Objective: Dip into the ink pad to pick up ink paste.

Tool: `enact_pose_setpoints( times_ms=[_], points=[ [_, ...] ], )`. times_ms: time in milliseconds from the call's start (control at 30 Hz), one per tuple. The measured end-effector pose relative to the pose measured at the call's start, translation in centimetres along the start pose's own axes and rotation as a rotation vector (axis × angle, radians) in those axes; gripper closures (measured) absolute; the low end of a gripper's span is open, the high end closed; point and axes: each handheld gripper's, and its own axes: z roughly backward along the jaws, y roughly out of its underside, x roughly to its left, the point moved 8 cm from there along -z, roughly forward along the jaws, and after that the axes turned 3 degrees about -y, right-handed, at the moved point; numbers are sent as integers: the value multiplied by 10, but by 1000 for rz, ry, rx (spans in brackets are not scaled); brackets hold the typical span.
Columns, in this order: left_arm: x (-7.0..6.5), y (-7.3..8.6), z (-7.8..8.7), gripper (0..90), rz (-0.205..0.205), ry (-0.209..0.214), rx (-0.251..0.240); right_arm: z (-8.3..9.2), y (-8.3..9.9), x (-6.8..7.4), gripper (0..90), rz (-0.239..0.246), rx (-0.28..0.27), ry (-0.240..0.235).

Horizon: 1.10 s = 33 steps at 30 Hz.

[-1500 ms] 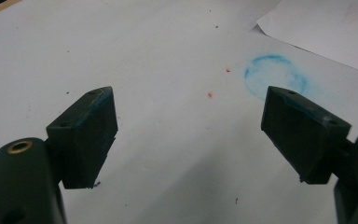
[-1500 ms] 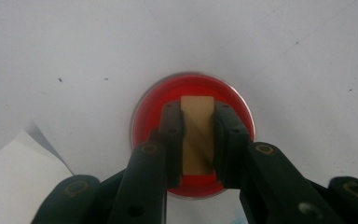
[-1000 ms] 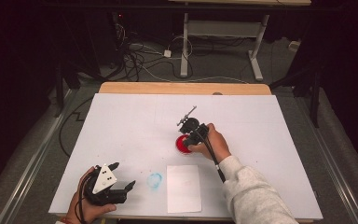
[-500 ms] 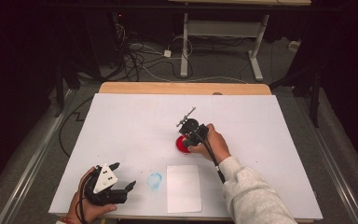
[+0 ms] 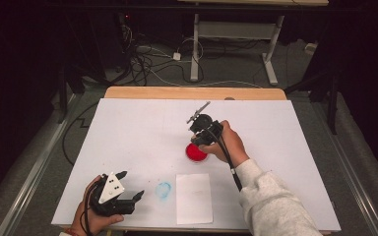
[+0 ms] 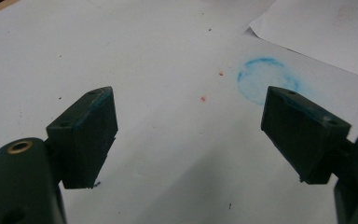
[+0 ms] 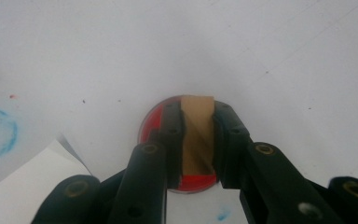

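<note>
Views: the right gripper view shows a tan block (image 7: 197, 135) clamped between the jaws above a red dish (image 7: 154, 122); in the high view the block is hidden behind the hand and the gripper body, and the red dish (image 5: 196, 153) sits mid-table.
Left gripper view: a blue ring stain (image 6: 266, 86) and small red specks lie on the white table cover (image 6: 158, 56), with a paper sheet (image 6: 326, 28) at the upper right corner.
Change: the right gripper (image 5: 203, 132) has risen a little above the dish since a second ago; the left gripper (image 5: 128, 188) has kept its place.
Right gripper: jaws closed tight on the tan block.
Left gripper: jaws spread wide, nothing between them, near the table's front left edge.
</note>
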Motion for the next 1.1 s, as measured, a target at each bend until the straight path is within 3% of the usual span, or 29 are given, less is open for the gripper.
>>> enact_pose_setpoints(
  times_ms=[233,700,1100],
  points=[
    [-1,0,-1,179,2,2,3,-4,1,6,766,16,7,-18],
    [0,2,-1,179,2,3,7,-45,24,5,766,-15,93,-43],
    [-1,2,-1,180,0,1,9,-47,27,5,768,-37,71,-47]
  ],
)
